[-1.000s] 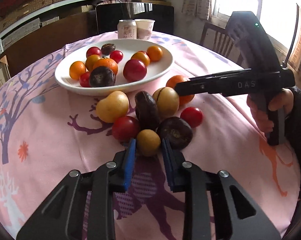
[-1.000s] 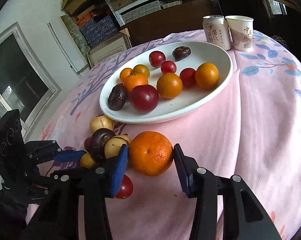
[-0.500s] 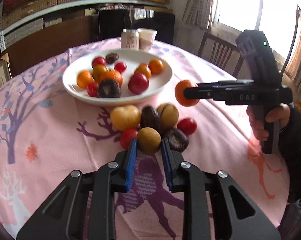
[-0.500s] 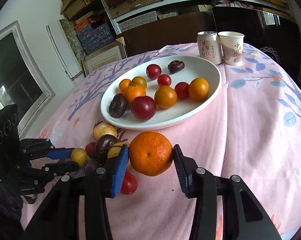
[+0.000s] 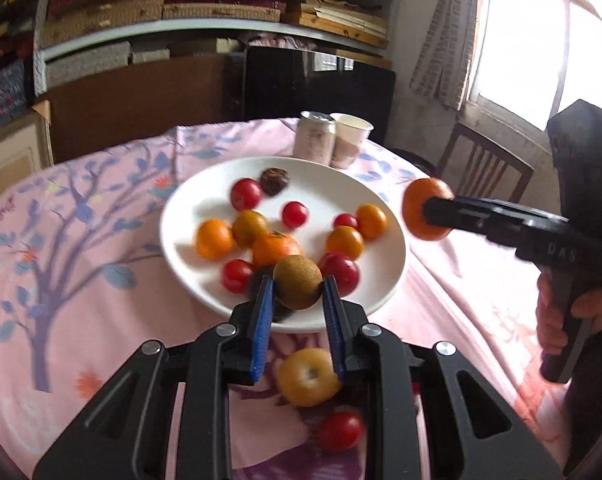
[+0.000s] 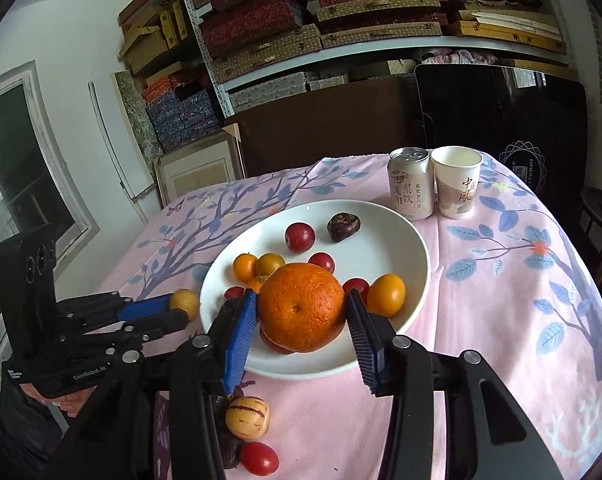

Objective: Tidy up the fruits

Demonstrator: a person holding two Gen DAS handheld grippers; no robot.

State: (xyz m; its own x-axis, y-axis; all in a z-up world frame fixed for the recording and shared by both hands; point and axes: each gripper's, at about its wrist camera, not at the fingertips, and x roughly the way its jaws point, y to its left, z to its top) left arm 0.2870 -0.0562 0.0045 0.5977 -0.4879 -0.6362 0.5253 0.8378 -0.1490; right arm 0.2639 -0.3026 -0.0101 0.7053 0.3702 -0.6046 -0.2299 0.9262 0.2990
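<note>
Both tools have risen from the surface (image 6: 501, 300) toward the white plate (image 6: 401, 240) since a second ago. Right tool (image 6: 301, 320) grips the large orange (image 6: 301, 306) above the plate; left tool (image 5: 297, 300) grips a small brown-yellow fruit (image 5: 297, 282) over its near rim.

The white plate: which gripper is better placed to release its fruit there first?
Probably the left. The left gripper holds the small brown fruit over the white plate, while the right gripper holds its orange beside the rim in the left view.
</note>
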